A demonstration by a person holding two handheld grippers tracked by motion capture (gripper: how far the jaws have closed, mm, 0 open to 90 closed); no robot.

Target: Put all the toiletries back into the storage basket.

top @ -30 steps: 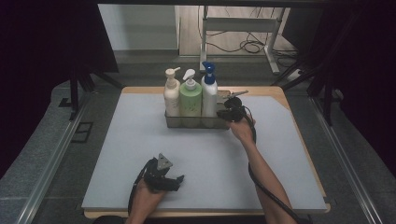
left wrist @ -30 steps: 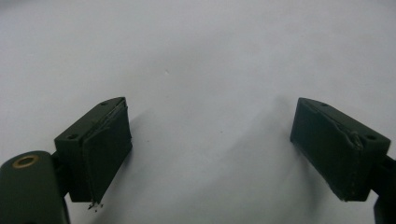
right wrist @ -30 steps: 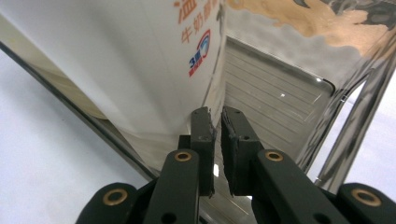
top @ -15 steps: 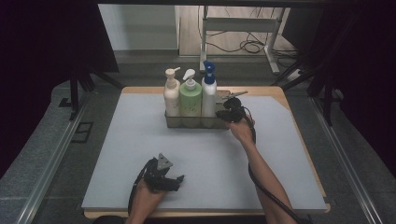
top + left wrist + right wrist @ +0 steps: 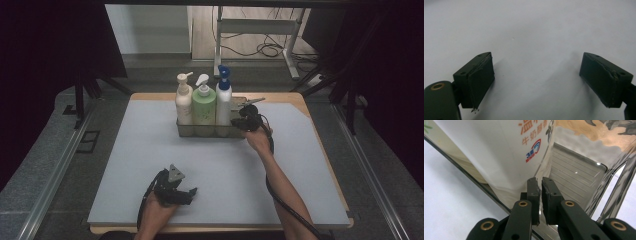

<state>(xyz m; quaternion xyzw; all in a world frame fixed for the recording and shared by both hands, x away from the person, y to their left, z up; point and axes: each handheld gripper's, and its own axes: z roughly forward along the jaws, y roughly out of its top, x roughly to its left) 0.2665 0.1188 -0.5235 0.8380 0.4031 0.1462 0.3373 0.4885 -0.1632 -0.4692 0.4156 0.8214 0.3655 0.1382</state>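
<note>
The right gripper (image 5: 246, 121) sits at the right end of the metal rack (image 5: 186, 131), its jaws pinched on the rack's thin front wall (image 5: 506, 207) just beside the white bottle (image 5: 499, 152). The rack stands at the far middle of the table (image 5: 125, 165), holding three pump bottles upright. The left gripper (image 5: 536, 82) rests near the table's front edge, jaws wide apart over bare surface.

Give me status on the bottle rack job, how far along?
Done: three bottles stand in the rack. In hand: right tongs look clamped on its right-end rim. Left tongs lie open on the mat, idle. Left: moving the rack, probably; nothing lifted yet.
</note>
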